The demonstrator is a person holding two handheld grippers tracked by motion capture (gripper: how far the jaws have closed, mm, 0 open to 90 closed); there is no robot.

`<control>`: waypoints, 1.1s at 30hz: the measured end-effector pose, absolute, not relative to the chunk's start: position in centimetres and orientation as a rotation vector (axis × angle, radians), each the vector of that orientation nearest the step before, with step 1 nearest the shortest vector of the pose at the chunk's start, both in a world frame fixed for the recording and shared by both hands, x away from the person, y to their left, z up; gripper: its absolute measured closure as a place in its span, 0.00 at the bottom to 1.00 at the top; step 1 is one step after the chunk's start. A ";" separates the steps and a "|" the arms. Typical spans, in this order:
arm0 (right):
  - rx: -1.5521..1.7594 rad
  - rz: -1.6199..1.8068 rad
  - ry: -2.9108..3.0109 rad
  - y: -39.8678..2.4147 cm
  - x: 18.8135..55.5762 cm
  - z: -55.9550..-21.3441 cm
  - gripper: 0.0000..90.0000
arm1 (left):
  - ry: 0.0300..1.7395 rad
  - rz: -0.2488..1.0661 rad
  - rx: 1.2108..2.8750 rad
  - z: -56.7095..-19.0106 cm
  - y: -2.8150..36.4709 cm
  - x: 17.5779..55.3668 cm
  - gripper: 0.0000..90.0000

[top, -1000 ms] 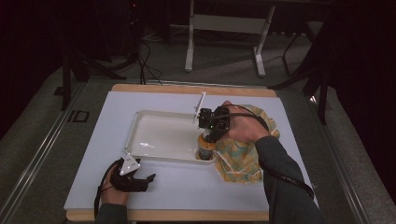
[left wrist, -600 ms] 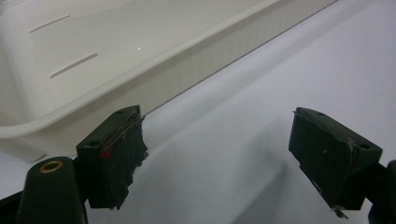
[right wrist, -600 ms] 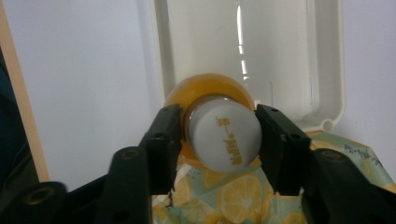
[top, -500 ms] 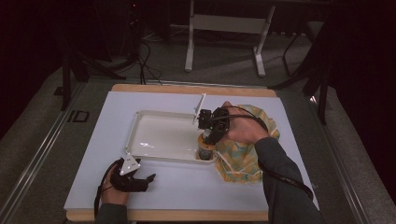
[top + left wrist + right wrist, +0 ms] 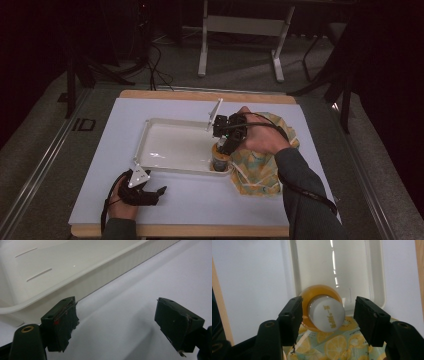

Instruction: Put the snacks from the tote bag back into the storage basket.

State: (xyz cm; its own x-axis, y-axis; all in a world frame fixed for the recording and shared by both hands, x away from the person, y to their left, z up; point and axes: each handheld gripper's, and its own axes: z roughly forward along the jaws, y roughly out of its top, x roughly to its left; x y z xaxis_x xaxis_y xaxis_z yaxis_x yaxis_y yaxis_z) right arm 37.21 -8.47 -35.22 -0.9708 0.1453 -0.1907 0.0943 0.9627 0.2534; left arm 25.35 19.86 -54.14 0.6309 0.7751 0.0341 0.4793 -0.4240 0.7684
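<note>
White sheeting covers the worktop. Over the tray's near right corner, the right gripper has just been opening its jaws; they flank the white cap of the orange bottle without pressing it. That bottle stands upright in the tray, beside a lemon-print cloth. Near the worktop's front left edge, the left gripper rests with jaws apart, holding nothing.

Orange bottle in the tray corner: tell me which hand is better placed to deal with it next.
Right. The right tongs hang directly over the orange bottle, jaws just opened either side of its white cap, pads clear. The left tongs sit open on the table outside the tray, away from the bottle.
</note>
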 end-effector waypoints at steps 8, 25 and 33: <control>0.183 0.392 2.884 -9.5 36.8 -34.8 0.43 | 0.979 0.502 2.096 -54.1 19.9 25.3 0.20; 0.218 0.440 2.859 -11.7 35.9 -34.8 0.46 | 0.984 0.501 2.095 -54.2 19.8 25.4 0.20; 0.251 0.483 2.831 -12.9 35.5 -35.1 0.43 | 0.985 0.499 2.097 -54.1 19.9 25.4 0.20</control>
State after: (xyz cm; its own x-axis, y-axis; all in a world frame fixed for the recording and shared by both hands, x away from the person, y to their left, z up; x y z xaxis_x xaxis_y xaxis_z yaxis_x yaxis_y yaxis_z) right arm 35.50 -12.88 -35.13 -0.9519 0.2112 -0.2221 0.1256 0.9298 0.3459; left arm 25.37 19.87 -54.14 0.6275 0.7780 0.0299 0.4846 -0.4203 0.7671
